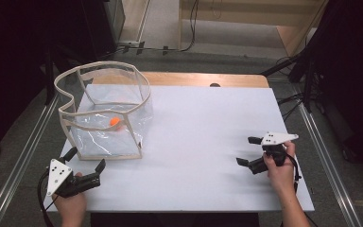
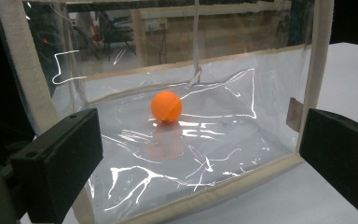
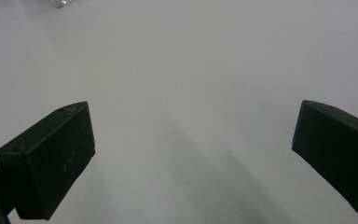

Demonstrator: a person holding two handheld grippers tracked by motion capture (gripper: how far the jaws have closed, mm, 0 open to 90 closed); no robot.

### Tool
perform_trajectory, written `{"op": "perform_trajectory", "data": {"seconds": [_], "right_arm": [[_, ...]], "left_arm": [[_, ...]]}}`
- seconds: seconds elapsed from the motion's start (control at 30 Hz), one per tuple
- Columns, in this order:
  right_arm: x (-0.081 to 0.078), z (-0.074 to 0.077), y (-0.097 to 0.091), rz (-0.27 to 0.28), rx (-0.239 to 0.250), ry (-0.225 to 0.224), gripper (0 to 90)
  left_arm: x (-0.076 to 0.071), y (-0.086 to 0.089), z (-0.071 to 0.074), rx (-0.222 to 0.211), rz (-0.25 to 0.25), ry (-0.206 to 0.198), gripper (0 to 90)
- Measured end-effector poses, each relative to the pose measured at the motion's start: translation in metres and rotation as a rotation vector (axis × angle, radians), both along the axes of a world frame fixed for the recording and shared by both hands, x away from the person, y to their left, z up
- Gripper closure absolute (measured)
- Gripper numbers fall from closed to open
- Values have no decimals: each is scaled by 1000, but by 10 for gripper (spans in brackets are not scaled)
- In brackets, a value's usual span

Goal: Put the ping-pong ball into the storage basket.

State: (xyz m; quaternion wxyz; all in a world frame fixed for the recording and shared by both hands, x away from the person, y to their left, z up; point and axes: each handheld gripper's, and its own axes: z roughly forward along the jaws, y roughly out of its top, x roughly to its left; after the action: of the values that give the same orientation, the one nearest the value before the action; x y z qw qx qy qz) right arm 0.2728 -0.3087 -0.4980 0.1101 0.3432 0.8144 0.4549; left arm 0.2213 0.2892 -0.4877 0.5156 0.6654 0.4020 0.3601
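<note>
High view: your left gripper (image 1: 86, 160) and right gripper (image 1: 248, 151) gape empty; grip the limp, slippery clear bag (image 1: 105, 111), standing far-left with an orange ball (image 1: 115, 122) inside, by its stiffer cloth rim.

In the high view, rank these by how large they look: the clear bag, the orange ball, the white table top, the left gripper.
1. White table top
2. Clear bag
3. Left gripper, though it lies nearer the camera
4. Orange ball
</note>
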Motion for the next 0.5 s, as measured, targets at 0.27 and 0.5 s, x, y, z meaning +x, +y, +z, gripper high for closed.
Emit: {"op": "perform_trajectory", "data": {"seconds": [0.27, 0.5], "right_arm": [[-18, -5, -13, -46, 32, -18, 0], [-32, -11, -25, -84, 54, -19, 0]], "left_arm": [[0, 0, 0, 0, 1, 0, 1], [0, 0, 0, -3, 1, 0, 1]]}}
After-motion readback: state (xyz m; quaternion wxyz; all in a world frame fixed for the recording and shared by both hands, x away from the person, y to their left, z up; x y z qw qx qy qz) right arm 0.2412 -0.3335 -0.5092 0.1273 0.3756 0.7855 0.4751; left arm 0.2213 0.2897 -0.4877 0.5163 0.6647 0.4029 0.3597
